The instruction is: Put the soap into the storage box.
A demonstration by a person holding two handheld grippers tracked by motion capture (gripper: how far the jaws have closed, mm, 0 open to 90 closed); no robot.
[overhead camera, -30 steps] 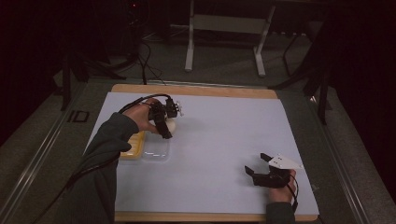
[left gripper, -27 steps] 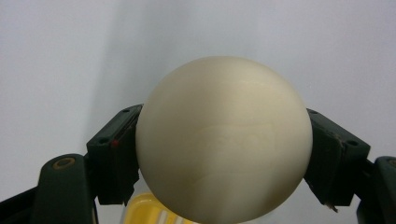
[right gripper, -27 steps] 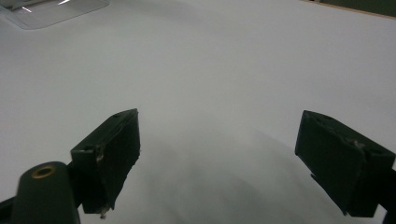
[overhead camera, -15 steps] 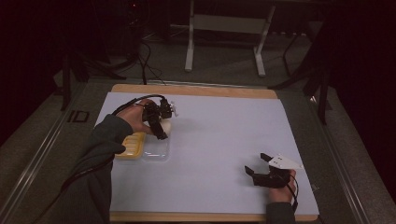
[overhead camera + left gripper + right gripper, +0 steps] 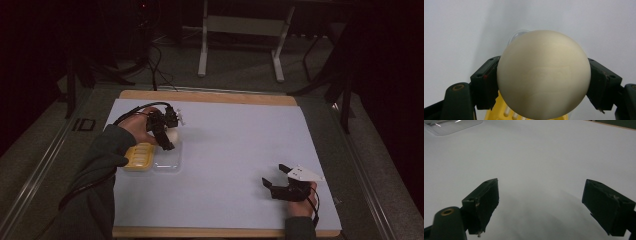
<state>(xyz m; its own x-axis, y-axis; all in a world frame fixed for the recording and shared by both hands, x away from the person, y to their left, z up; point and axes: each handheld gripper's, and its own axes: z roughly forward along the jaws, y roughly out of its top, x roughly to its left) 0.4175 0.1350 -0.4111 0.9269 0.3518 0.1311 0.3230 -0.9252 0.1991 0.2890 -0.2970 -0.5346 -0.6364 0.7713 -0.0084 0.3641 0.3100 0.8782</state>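
- Gripping a cream egg [image 5: 544, 75] between both fingers [image 5: 485, 82] of the left gripper [image 5: 167, 134], clamped at its widest part on either flank.
- Hanging over the far edge of the yellow egg tray [image 5: 139, 156] and its clear lid [image 5: 167, 161], at the bench's [image 5: 235, 130] left side.
- Lying below and slightly nearer the person: the tray's yellow cups [image 5: 506, 113], so probably a short drop and pull-back to seat the egg.
- Resting well apart at the near right: right gripper [image 5: 278, 181], fingers [image 5: 482, 200] spread wide, holding nothing, far from the tray.
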